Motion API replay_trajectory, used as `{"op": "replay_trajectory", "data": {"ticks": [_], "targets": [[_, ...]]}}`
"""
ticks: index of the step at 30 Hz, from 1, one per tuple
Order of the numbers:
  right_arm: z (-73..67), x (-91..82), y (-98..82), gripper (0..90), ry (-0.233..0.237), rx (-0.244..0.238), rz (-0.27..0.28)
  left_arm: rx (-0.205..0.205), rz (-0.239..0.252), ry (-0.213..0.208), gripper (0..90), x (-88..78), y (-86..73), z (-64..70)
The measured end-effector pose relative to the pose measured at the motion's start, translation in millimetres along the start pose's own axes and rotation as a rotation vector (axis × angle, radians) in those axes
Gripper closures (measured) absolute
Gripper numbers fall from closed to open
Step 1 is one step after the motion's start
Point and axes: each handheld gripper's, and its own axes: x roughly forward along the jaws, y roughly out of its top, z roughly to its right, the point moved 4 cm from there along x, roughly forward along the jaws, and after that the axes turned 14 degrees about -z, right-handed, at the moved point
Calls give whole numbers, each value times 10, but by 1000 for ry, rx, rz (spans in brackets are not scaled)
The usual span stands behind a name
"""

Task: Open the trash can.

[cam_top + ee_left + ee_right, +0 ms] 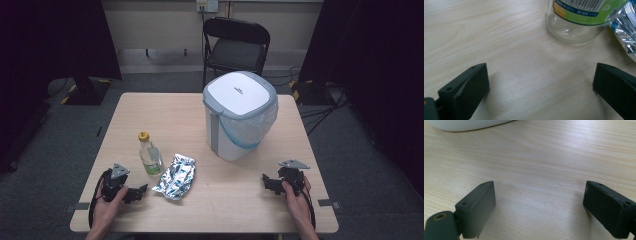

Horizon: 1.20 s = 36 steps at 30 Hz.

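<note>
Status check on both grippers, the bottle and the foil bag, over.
Left gripper open, empty, near bottle. Right gripper open, empty, by the bin. Bottle upright, foil bag lying beside it, both untouched. Bin lid shut.

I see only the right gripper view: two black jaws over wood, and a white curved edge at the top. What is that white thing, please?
Observer: A white bin with a grey lid, shut, lined with a clear bag.
Operator: Is anything else on the table?
Observer: Yes, a small bottle with a yellow cap stands upright, close beside a crumpled foil bag.
Operator: Where is the other gripper?
Observer: The left gripper rests near the bottle, jaws open and holding nothing.
</note>
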Motion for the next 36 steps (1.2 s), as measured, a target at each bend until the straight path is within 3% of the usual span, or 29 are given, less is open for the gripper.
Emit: {"op": "replay_trajectory", "data": {"ticks": [7, 11, 19, 21, 23, 25, 28, 35, 36], "targets": [[0, 0, 0, 98, 0, 0, 0, -22, 6, 16, 24, -7, 1, 1], [-1, -1, 0, 99, 0, 0, 0, -48, 31, 23, 145, -38, -17, -15], [-49, -16, -3, 133, 9, -19, 1, -47, 56, -23, 160, -106, -20, 16], [-69, -24, 1, 136, 25, -22, -1, -60, 60, -53, 163, -155, -14, 51], [-83, -31, 11, 144, 41, -22, -3, -67, 69, -56, 163, -173, -12, 59], [-96, -40, 21, 144, 53, -19, -3, -83, 87, -71, 161, -239, -14, 78], [-145, -73, 51, 144, 66, -30, 6, -144, 143, -71, 158, -427, -3, 116], [-164, -130, 103, 145, 81, -35, 24, -126, 219, -128, 157, -650, 111, 144], [-163, -152, 130, 145, 83, -39, 30, -104, 236, -133, 160, -719, 165, 169]]}}
